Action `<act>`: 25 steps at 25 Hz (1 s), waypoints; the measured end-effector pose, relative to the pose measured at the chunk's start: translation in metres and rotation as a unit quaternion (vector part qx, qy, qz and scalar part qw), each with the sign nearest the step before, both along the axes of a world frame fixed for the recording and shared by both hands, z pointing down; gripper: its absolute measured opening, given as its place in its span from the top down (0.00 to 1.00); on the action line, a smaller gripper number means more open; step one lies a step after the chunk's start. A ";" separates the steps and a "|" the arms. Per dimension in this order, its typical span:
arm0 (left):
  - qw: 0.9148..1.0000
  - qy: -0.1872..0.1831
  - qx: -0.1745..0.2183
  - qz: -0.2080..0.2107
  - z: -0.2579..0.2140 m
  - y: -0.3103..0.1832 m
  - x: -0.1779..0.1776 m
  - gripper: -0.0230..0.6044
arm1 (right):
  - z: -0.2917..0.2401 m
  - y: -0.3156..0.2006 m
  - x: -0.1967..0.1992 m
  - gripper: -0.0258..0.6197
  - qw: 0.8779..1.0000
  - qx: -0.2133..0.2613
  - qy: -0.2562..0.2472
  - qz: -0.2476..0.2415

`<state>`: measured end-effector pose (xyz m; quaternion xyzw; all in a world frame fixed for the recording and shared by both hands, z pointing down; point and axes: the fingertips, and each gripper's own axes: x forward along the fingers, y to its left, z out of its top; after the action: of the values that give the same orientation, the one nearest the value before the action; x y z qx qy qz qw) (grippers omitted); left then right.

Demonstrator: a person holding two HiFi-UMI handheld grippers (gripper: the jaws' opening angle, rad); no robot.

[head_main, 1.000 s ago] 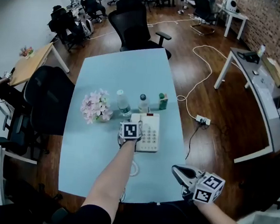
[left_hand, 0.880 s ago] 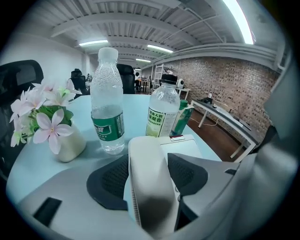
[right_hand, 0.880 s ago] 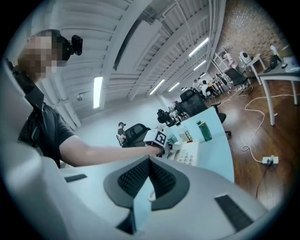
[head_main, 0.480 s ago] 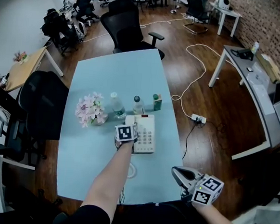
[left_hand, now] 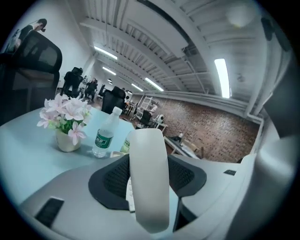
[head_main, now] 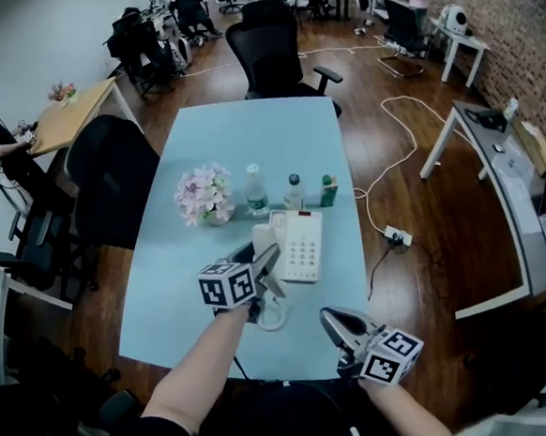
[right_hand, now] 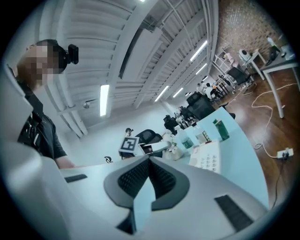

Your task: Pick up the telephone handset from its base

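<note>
We've got the handset (left_hand: 148, 187) clamped between our left gripper (head_main: 261, 270) fingers, with the pads pressing on both its sides. It's up off the base (head_main: 301, 246), which sits just past the fingertips. The coiled cord (head_main: 271, 318) loops below them. Our right gripper (right_hand: 149, 160) fingers are pinched together on nothing, with the phone out ahead of them.

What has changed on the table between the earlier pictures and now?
The left tongs, which were down on the telephone, have risen and come back toward the person with the handset clamped between them, so it is now off its base. The curly cord trails below. The right tongs stay shut and empty near the table's front edge. The base, the flowers and the bottles have not moved.
</note>
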<state>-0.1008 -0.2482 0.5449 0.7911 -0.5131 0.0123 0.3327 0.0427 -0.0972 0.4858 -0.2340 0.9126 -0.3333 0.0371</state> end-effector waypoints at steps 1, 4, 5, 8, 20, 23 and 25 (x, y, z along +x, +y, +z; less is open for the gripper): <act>1.000 0.015 0.014 0.007 -0.014 0.015 -0.001 0.58 | -0.002 0.002 -0.007 0.93 1.000 0.005 -0.004 -0.006; 0.997 0.056 0.047 0.027 -0.048 0.062 -0.006 0.58 | -0.007 0.010 -0.022 0.93 0.999 0.020 -0.009 -0.023; 0.996 0.068 0.057 0.032 -0.057 0.078 -0.008 0.58 | -0.008 0.012 -0.025 0.93 0.999 0.025 -0.008 -0.028; 0.991 0.101 0.082 0.041 -0.080 0.124 -0.016 0.58 | -0.010 0.017 -0.030 0.93 0.999 0.031 -0.004 -0.036; 0.994 0.083 0.069 0.022 -0.059 0.214 -0.026 0.58 | 0.001 0.040 -0.047 0.93 0.995 0.037 0.036 -0.085; 0.995 0.069 0.065 0.024 -0.058 0.208 -0.012 0.58 | 0.002 0.041 -0.051 0.93 0.996 0.031 0.020 -0.084; 0.995 0.069 0.064 0.039 -0.061 0.207 -0.001 0.58 | 0.006 0.043 -0.049 0.93 0.997 0.018 0.010 -0.079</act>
<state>-0.1021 -0.0412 0.4836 0.8291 -0.4578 -0.0622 0.3149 -0.0061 -0.0542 0.4918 -0.1640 0.9343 -0.3166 0.0053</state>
